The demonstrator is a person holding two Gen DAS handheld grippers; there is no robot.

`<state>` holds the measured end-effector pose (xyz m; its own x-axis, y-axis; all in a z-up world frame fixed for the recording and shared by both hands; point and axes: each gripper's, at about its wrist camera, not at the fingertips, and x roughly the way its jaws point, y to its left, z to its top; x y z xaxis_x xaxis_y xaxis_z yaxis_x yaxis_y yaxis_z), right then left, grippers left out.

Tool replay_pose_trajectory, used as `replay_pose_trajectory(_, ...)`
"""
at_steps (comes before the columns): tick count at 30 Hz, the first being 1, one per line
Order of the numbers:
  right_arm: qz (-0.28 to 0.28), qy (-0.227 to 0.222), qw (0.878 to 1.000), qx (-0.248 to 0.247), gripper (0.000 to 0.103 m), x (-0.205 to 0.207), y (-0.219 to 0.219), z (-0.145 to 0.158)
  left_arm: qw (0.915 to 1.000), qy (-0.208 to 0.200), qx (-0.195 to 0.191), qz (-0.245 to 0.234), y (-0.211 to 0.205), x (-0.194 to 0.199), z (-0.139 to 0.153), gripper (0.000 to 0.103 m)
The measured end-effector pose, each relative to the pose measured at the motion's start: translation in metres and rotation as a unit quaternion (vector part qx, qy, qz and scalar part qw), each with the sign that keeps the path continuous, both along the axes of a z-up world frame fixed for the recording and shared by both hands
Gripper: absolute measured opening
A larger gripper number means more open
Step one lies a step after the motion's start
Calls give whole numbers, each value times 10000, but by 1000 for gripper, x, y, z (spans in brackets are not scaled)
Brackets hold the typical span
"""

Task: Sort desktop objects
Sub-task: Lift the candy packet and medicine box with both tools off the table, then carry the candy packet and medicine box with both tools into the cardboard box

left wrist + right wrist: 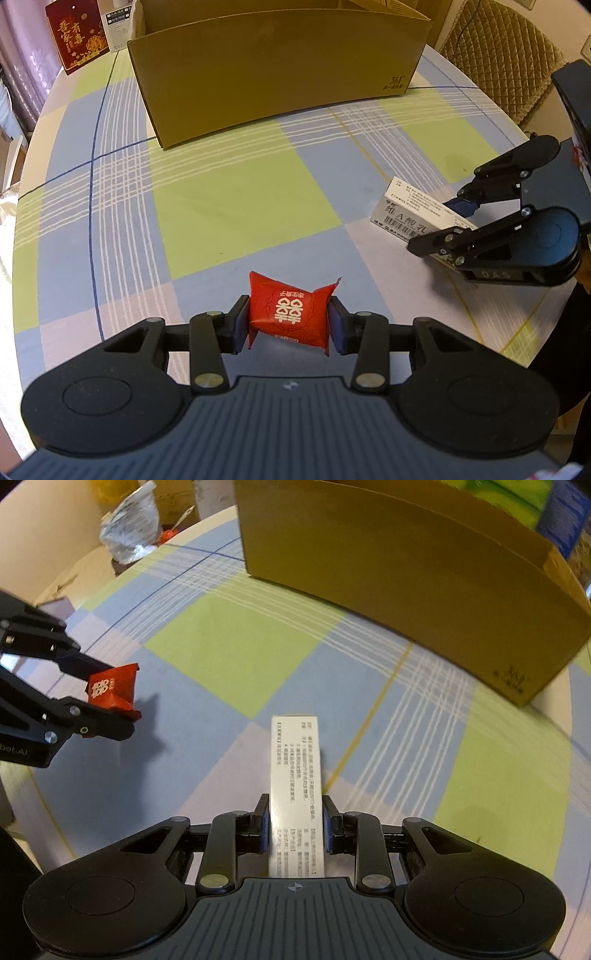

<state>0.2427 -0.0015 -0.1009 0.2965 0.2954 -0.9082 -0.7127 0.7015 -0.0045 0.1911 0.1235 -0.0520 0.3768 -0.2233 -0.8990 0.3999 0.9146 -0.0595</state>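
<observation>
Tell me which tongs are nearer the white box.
Right. The right tongs are shut on the white box, pads on both long sides. The left tongs hold the red packet, apart from the box, across the tablecloth.

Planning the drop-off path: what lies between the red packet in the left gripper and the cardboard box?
Only bare checked tablecloth separates the red packet from the cardboard box, as the left wrist view shows.
</observation>
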Motion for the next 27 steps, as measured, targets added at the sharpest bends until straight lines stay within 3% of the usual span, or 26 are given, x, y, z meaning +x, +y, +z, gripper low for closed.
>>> replay_pose_trajectory(7,-200,-97,9997,138,23,-6,-10,10,9998,-77,148,111,-1,-3,5,37)
replay_pose_trajectory(27,-514,-514,9955,603,23,-15,-39,82,9981,-501,366,53,-31,-19,54,37)
